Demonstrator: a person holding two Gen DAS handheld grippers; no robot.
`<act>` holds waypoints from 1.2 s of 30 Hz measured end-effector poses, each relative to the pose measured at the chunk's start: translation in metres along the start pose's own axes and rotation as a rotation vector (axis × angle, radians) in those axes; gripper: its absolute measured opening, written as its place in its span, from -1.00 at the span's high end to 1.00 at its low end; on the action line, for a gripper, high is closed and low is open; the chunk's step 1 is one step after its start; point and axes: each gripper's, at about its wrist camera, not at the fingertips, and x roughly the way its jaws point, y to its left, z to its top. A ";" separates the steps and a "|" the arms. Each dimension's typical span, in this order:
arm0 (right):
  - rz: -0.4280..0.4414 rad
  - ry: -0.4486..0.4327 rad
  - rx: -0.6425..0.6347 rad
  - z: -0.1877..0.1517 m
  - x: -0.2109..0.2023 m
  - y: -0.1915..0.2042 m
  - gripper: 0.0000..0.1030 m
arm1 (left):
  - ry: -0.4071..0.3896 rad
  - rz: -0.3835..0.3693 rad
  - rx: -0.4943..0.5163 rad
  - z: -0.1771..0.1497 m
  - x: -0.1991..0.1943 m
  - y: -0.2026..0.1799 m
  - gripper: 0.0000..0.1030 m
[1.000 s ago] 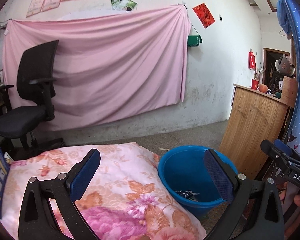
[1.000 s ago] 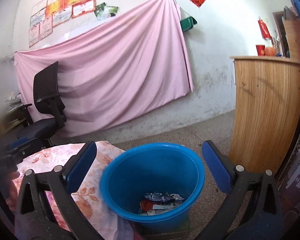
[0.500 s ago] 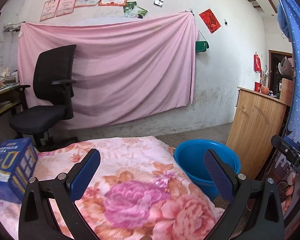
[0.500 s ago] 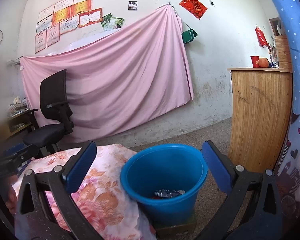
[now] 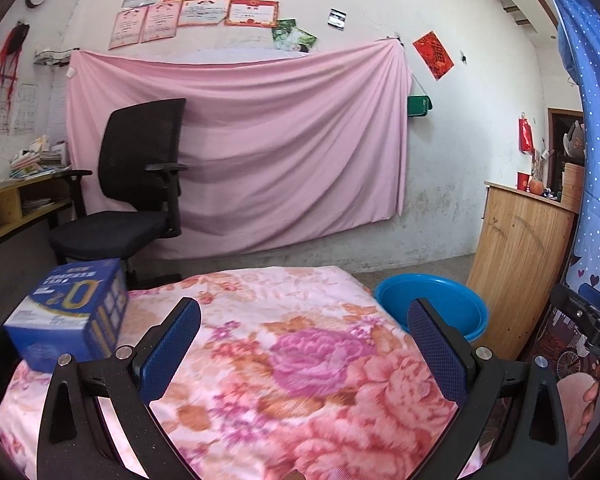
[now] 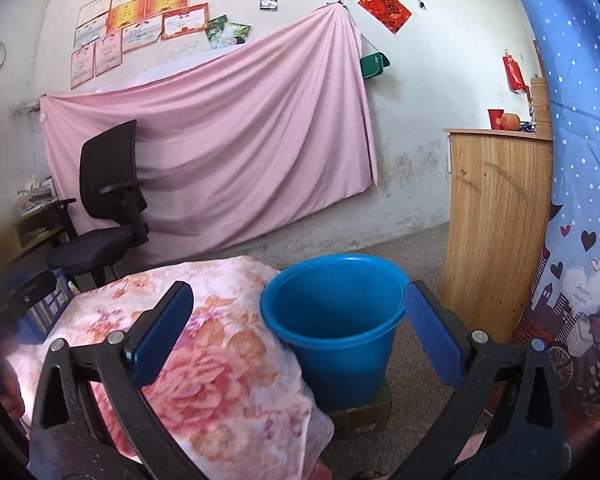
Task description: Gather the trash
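Note:
A blue bucket (image 6: 334, 320) stands on a cardboard box on the floor, to the right of a table under a floral cloth (image 5: 300, 360); the bucket also shows in the left wrist view (image 5: 432, 304). Its inside is hidden from this angle. My left gripper (image 5: 304, 332) is open and empty above the cloth. My right gripper (image 6: 296, 328) is open and empty, held in front of the bucket and back from it. A blue carton (image 5: 72, 316) sits on the table's far left corner.
A black office chair (image 5: 136, 200) stands behind the table before a pink sheet on the wall. A wooden cabinet (image 6: 496, 240) stands right of the bucket. A blue patterned curtain (image 6: 580, 240) hangs at the far right. A shelf with books (image 5: 20, 192) is at the left.
Both grippers have pulled back and risen from the bucket. The trash inside it is now out of sight. The blue carton has come into the left wrist view.

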 end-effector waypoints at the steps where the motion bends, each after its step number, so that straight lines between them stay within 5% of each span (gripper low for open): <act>1: 0.003 0.000 -0.002 -0.002 -0.004 0.004 -1.00 | 0.000 0.004 -0.005 -0.003 -0.004 0.005 -0.97; 16: 0.014 -0.004 -0.029 -0.032 -0.039 0.034 -1.00 | -0.024 0.045 -0.014 -0.038 -0.051 0.020 -0.97; 36: 0.043 -0.042 -0.071 -0.044 -0.045 0.044 -1.00 | -0.041 0.047 -0.024 -0.056 -0.054 0.016 -0.97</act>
